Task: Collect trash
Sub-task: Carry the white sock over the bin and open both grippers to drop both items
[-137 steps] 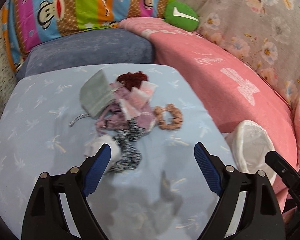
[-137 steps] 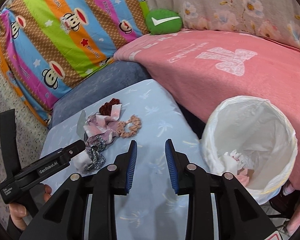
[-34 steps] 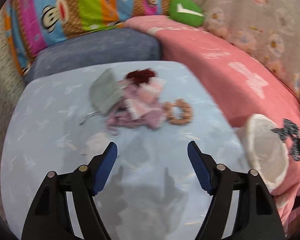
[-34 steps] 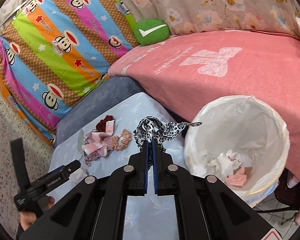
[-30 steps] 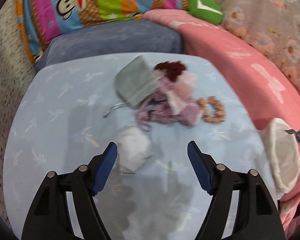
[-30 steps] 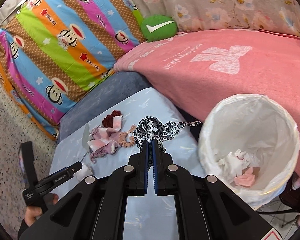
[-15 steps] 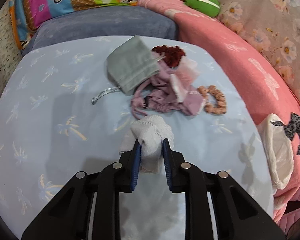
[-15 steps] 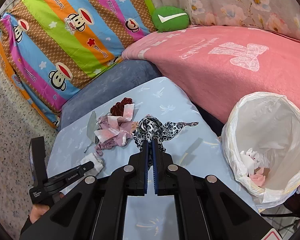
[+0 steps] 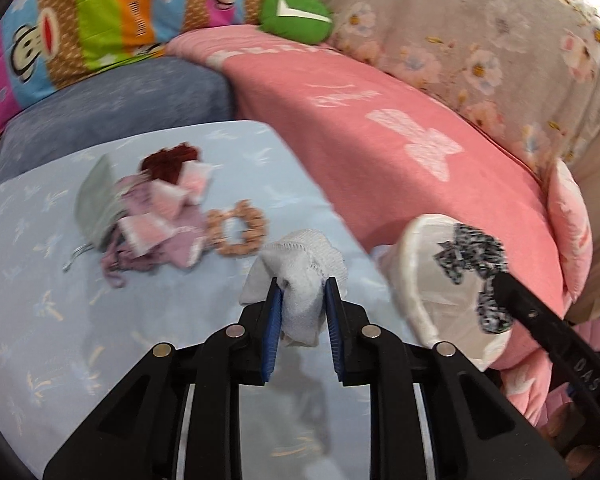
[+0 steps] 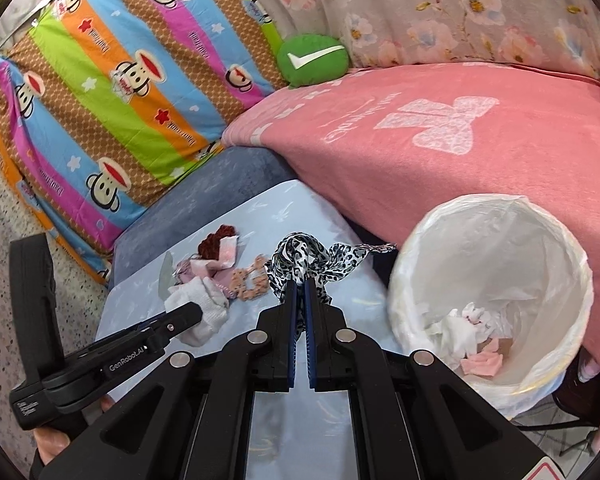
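My left gripper [image 9: 300,286] is shut on a white cloth wad [image 9: 304,268] and holds it above the light blue table [image 9: 40,280]; the wad also shows in the right wrist view [image 10: 200,304]. My right gripper [image 10: 300,284] is shut on a black-and-white leopard-print scrunchie [image 10: 300,260], seen in the left wrist view [image 9: 472,256] over the white-lined bin [image 9: 412,280]. The bin [image 10: 560,248] holds crumpled white and pink tissue. A pile of pink rags, a grey pouch and a dark red scrunchie [image 9: 152,196] lies on the table beside a beige scrunchie [image 9: 238,232].
A pink blanket [image 10: 440,140] covers the bed behind the bin. A green cushion [image 10: 314,58] and a striped monkey-print pillow [image 10: 120,80] lie at the back. A blue-grey cushion [image 9: 112,112] borders the table's far edge.
My left gripper has lifted the white wad off the table and swung right toward the bin. My right gripper, still holding the leopard scrunchie, has moved closer to the bin.
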A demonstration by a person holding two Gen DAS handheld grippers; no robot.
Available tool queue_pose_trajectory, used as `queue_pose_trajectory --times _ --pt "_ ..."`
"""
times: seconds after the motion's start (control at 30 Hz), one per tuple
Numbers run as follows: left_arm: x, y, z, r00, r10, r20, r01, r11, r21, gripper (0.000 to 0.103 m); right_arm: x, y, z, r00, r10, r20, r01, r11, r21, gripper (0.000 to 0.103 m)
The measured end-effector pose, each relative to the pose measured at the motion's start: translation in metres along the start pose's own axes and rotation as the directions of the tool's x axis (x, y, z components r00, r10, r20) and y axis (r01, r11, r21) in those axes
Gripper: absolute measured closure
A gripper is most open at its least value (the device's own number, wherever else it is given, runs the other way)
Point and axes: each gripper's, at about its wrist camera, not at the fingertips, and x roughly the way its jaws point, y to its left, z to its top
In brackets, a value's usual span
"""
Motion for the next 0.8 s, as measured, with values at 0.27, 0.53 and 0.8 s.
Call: queue_pose_trajectory --times 0.27,0.53,0.8 --pt "0.021 -0.076 0.007 0.995 -0.094 -0.021 0.096 0.987 0.131 0.082 -0.021 -0.048 0.009 0.998 -0.055 0.037 0.053 0.997 0.063 0.098" --pt "0.039 -0.125 0.008 0.987 -0.146 -0.064 0.156 0.966 0.205 0.081 -0.035 -0.099 0.013 0.992 -0.114 0.058 0.104 0.984 0.145 0.098" --pt "0.048 -0.146 0.005 0.982 -0.171 -0.083 0.186 0.959 0.214 0.057 -0.039 -0.125 0.014 0.987 -0.146 0.063 0.133 0.974 0.182 0.090"
